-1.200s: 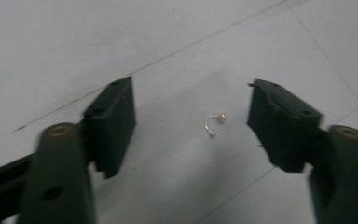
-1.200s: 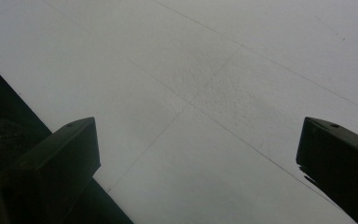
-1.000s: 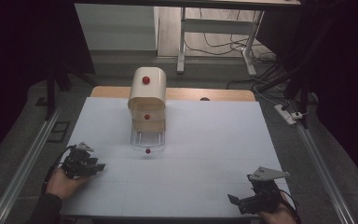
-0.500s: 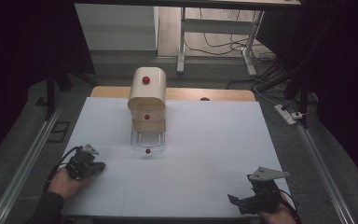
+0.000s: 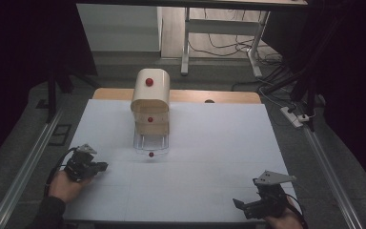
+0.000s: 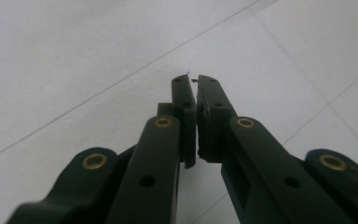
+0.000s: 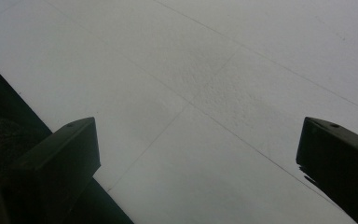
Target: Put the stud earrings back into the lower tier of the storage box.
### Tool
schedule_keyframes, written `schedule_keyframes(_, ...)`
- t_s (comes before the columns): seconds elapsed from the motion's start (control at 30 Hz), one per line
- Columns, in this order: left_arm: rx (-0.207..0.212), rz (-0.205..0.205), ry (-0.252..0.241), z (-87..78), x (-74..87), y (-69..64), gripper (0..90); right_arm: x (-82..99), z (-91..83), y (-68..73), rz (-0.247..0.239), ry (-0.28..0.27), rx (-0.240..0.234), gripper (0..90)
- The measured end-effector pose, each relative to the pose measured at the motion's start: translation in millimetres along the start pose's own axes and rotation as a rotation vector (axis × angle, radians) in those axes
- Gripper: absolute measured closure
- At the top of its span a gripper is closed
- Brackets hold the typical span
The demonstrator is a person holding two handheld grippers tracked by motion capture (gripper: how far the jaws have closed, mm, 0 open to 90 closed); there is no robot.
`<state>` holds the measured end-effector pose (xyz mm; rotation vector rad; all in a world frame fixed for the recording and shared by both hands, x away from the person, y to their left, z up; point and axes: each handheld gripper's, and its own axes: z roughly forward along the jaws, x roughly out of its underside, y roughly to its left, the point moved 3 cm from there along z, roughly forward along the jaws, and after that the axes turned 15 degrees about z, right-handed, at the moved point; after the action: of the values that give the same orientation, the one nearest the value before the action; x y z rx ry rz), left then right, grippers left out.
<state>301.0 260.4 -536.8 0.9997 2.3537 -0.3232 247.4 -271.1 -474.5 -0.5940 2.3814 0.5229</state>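
A cream, round-topped little cabinet stands at the middle back of the white table, with a red knob on its lid and another on its middle drawer. Its clear bottom drawer is pulled out toward me and carries a red knob too. My left gripper lies low at the front left, pointing right; in the left gripper view it is shut on nothing over bare table. My right gripper sits at the front right near the table edge, and it is open wide and empty.
A wooden board shows behind the white sheet. Metal rails run along both sides of the table. A desk frame and cables lie on the floor beyond. The table's dark front edge is close to my right gripper.
My left hand has shifted and turned slightly, bringing its gripper a little to the right. The right gripper and the cabinet have stayed put.
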Motion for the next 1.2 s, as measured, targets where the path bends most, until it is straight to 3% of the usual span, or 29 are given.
schedule_keyframes(0.57,0.022,0.036,-0.166,-16.2,-40.1,-23.6,86.0,-0.1,-0.1,-0.7,0.01,0.003,0.001,0.0)
schedule_keyframes(1.2,0.022,0.041,-0.249,-16.9,-84.2,-30.9,85.9,-0.5,0.7,-1.6,0.014,0.004,-0.004,0.0)
